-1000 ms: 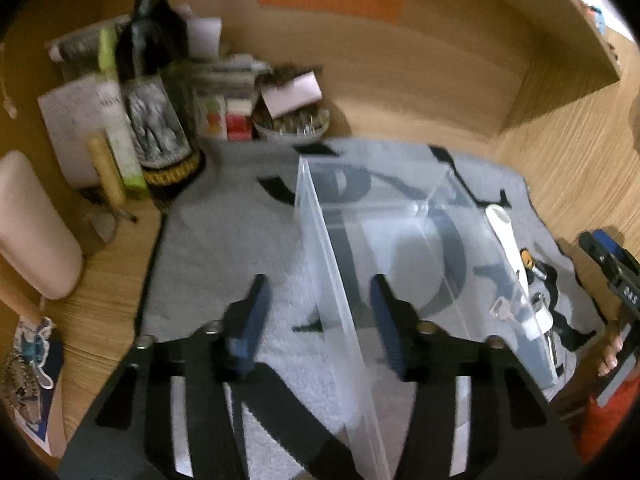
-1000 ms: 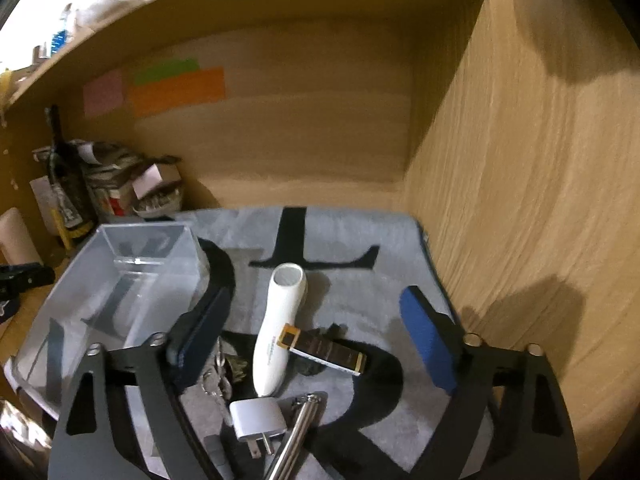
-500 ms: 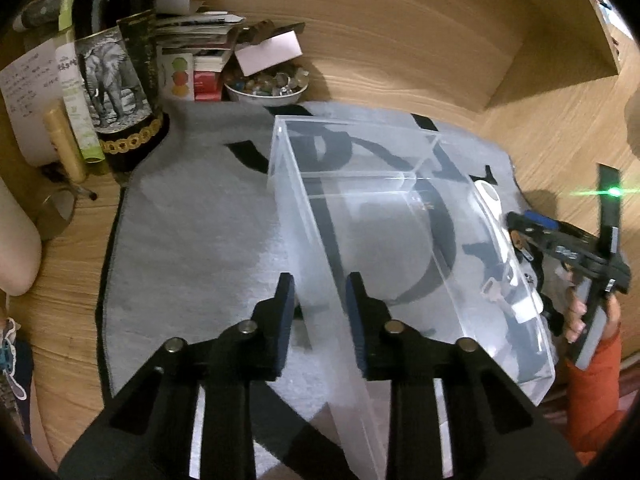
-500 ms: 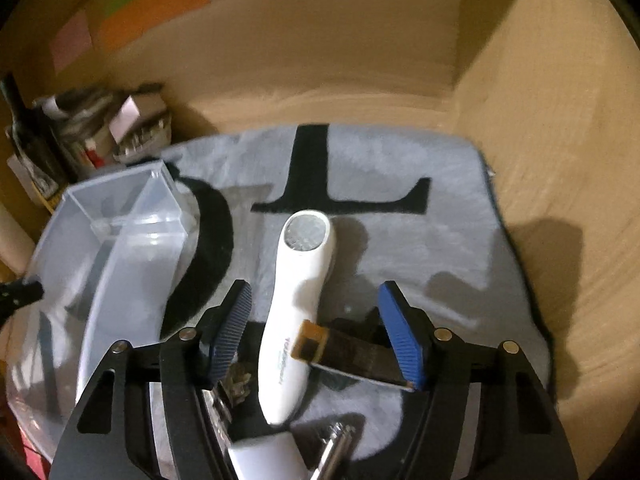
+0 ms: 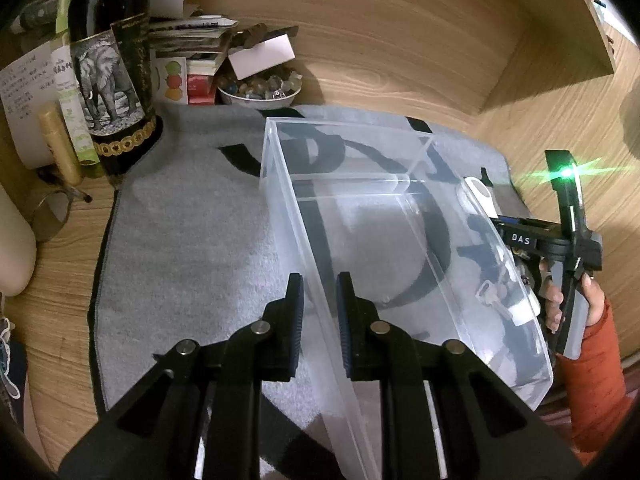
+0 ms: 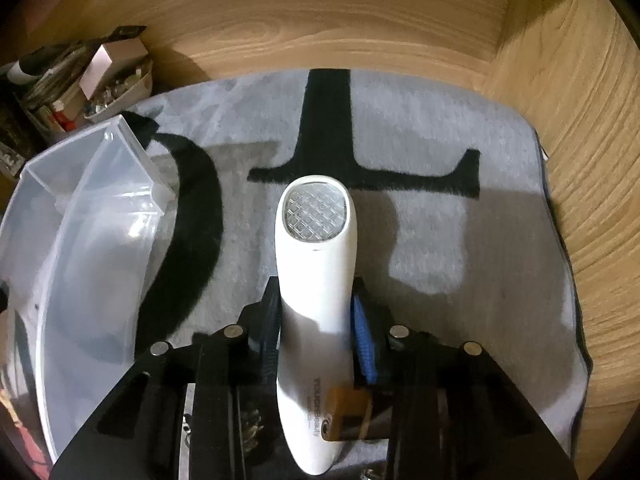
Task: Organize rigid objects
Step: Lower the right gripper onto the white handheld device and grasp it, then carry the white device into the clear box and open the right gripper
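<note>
Looking along the left gripper (image 5: 319,312), its two dark fingers are sitting on either side of the near left wall of a clear plastic bin (image 5: 400,248), one outside and one inside, closed in on the wall and pinching it. The bin is standing on a grey mat (image 5: 188,240) printed with black letters, which is lying on a wooden desk (image 5: 400,52). Through the bin's far wall, a white handheld device (image 5: 478,196) is showing, lying on the mat just beyond the bin, partly hidden. At the right edge, the right gripper (image 5: 520,236) is reaching in, a green light glowing on its body, with the person's hand (image 5: 588,300) in an orange sleeve gripping its handle. At the back left, a dark bottle (image 5: 114,72) with an elephant label is standing on the mat's corner, next to a bowl of small stones (image 5: 260,90) and a stack of papers (image 5: 188,36).

Looking along the right gripper (image 6: 316,320), its blue-padded fingers are pressing against both sides of the white handheld device (image 6: 316,280), clamping its body about midway. The device is pointing away from the camera, its gridded window facing up, over the grey mat (image 6: 460,260). A small brown and black object (image 6: 348,416) is lying across the device's near end; what it is cannot be told. The clear plastic bin (image 6: 80,260) is standing to the left, near the device but apart from it.
</note>
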